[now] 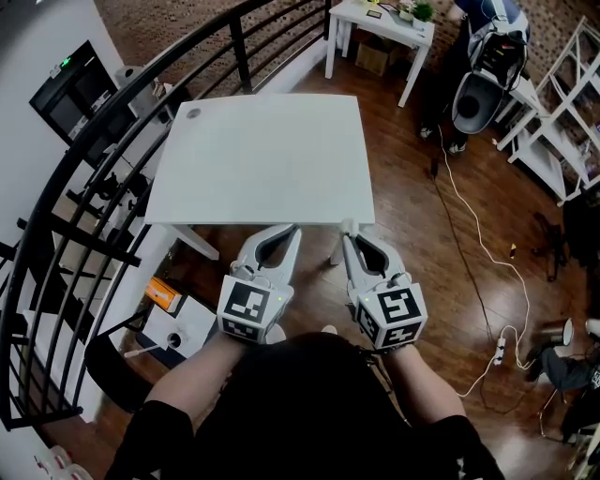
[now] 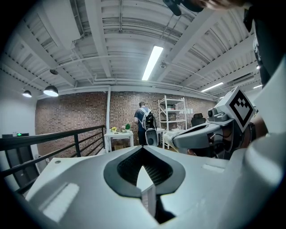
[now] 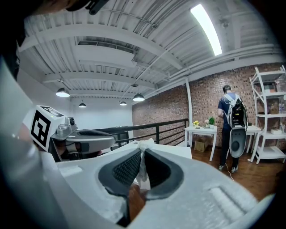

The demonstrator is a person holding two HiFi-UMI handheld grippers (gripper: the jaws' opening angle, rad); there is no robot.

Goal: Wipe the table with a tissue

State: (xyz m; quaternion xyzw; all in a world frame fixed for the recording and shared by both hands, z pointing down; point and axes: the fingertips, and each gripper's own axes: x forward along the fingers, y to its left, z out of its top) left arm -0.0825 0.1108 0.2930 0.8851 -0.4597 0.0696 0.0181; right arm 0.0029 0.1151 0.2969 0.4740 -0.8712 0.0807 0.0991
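Observation:
The white table (image 1: 262, 159) stands ahead of me with its top bare. Both grippers hang just short of its near edge, pointing at it. My right gripper (image 1: 350, 230) is shut on a small white tissue (image 3: 142, 146), whose crumpled end pokes out past the fingertips; in the head view the tissue (image 1: 347, 225) is only a speck at the tip. My left gripper (image 1: 292, 230) is shut with nothing between its fingers, and its tips meet in the left gripper view (image 2: 143, 151). Each gripper shows in the other's view: the right one (image 2: 201, 134) and the left one (image 3: 85, 136).
A black railing (image 1: 112, 122) curves along the table's left side. At the back stand a small white table with plants (image 1: 380, 23), a person with a backpack (image 1: 487, 47) and white shelves (image 1: 562, 103). Cables (image 1: 478, 244) cross the wooden floor at the right. Boxes (image 1: 178, 323) lie at the lower left.

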